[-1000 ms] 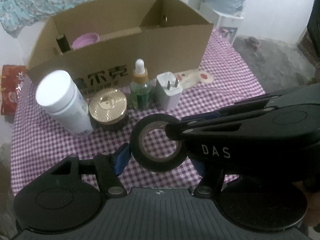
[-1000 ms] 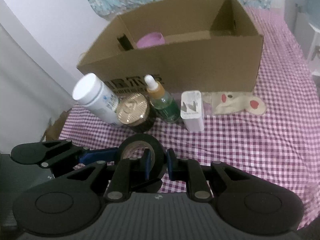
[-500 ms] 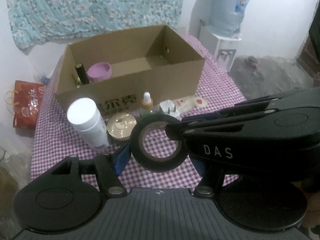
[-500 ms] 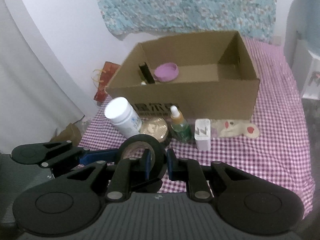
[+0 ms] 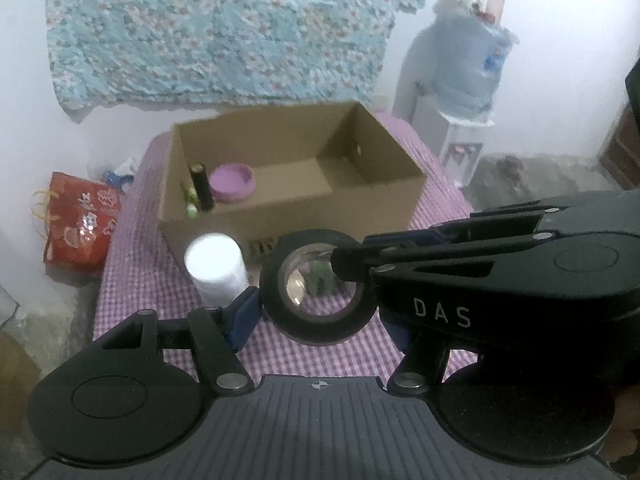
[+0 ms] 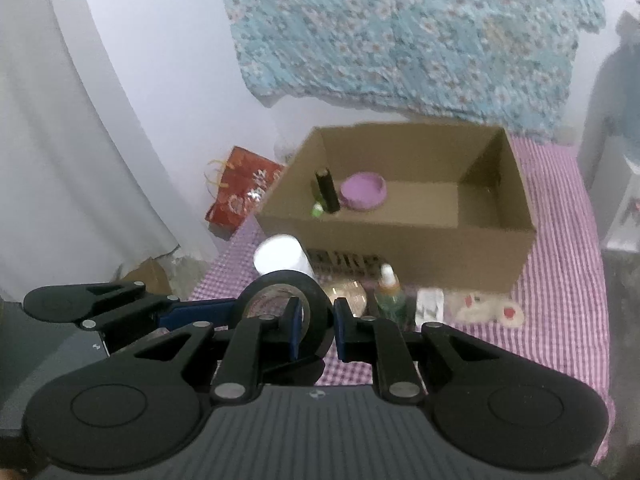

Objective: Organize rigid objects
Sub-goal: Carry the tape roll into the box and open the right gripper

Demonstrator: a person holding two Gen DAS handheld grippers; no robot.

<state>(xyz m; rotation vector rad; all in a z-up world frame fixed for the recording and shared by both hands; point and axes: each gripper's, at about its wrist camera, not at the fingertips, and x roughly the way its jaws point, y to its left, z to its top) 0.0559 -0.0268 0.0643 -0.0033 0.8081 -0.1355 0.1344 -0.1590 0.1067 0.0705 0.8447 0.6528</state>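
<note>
A black tape roll (image 5: 318,322) hangs in the air above the purple checked tablecloth (image 5: 132,280). My left gripper (image 5: 322,318) is shut on it, its blue pads pressing across the roll's outer sides. My right gripper (image 6: 316,324) reaches in from the right in the left wrist view and is shut on the roll's wall (image 6: 316,292), one pad inside the ring and one outside. Beyond stands an open cardboard box (image 5: 288,216) holding a purple bowl (image 5: 232,182) and a dark tube (image 5: 201,186).
In front of the box stand a white bottle (image 6: 280,258), a gold-lidded jar (image 6: 346,294), a green dropper bottle (image 6: 390,296), a white charger plug (image 6: 430,304) and a pale soft toy (image 6: 488,308). A red bag (image 5: 78,228) lies on the floor at left; a water dispenser (image 5: 468,68) stands at right.
Both grippers have risen together with the tape roll held between them. The box and table items now look smaller and lower, and the box's inside shows.
</note>
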